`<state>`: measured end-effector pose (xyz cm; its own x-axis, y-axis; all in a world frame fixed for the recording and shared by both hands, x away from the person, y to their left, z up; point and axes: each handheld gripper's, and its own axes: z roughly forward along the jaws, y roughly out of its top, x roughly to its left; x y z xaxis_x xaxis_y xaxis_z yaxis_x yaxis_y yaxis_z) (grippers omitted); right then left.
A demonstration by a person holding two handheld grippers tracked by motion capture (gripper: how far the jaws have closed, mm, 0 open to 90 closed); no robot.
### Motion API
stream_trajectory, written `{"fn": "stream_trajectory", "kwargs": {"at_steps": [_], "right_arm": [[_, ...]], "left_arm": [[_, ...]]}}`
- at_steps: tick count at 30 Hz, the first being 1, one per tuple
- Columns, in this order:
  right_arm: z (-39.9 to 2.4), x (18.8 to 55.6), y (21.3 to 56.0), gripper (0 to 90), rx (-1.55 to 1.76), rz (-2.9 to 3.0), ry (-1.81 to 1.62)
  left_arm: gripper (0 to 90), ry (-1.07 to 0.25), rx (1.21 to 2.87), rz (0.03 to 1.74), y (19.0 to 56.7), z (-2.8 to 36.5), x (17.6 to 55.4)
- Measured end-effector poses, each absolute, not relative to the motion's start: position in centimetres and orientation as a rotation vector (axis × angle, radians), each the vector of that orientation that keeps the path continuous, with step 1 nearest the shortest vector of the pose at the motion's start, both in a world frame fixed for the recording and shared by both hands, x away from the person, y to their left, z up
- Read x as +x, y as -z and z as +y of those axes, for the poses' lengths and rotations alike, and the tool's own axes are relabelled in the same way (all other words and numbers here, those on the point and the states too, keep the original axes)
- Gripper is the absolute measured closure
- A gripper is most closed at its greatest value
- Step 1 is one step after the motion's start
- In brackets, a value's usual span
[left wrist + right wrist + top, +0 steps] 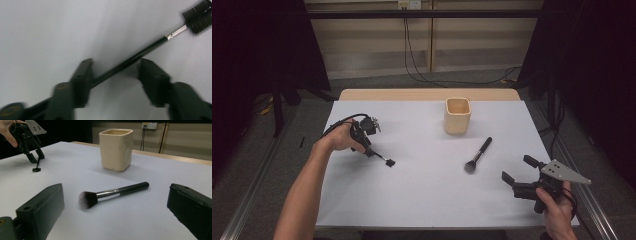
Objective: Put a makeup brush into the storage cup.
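Lying on the white table cover (pixel 422 195), left of centre: one slim black brow brush (pixel 140 53) with a silver ferrule and a short bristled comb head. Its handle passes between the jaws of the left gripper (pixel 373 152); one jaw touches the handle, the other stands just beside it, so the jaws straddle it half closed with no firm clamp visible. Farther right on the cover: one powder brush (pixel 478 155), black handle, silver ferrule, dark fluffy head, lying flat and untouched. Behind it, near the far edge: one cream square-sided cup (pixel 457 115), upright. At the near right corner: right gripper (pixel 516 172), jaws spread wide, holding nothing, aimed toward the powder brush and well apart from it.
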<state>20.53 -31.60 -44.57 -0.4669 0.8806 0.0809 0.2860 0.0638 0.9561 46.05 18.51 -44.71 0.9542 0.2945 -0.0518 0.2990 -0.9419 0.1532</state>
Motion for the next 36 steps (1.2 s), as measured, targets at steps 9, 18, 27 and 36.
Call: {"fn": "stream_trajectory", "kwargs": {"at_steps": [9,18,27,36], "right_arm": [[-31.63,20.48,44.55,0.2,1.159,1.803,-1.416],[-31.73,20.47,44.63,0.2,1.168,1.805,-1.408],[-31.74,20.52,44.64,0.1,1.173,1.800,-1.408],[-31.81,20.55,44.66,0.1,1.169,1.806,-1.401]], "left_arm": [[62.3,0.064,2.985,0.432,44.62,17.82,45.76],[80.5,0.105,2.996,0.462,44.57,17.75,45.81],[85.5,0.114,2.997,0.495,44.55,17.70,45.78],[85.8,0.116,2.937,0.569,44.51,18.16,45.66]]}}
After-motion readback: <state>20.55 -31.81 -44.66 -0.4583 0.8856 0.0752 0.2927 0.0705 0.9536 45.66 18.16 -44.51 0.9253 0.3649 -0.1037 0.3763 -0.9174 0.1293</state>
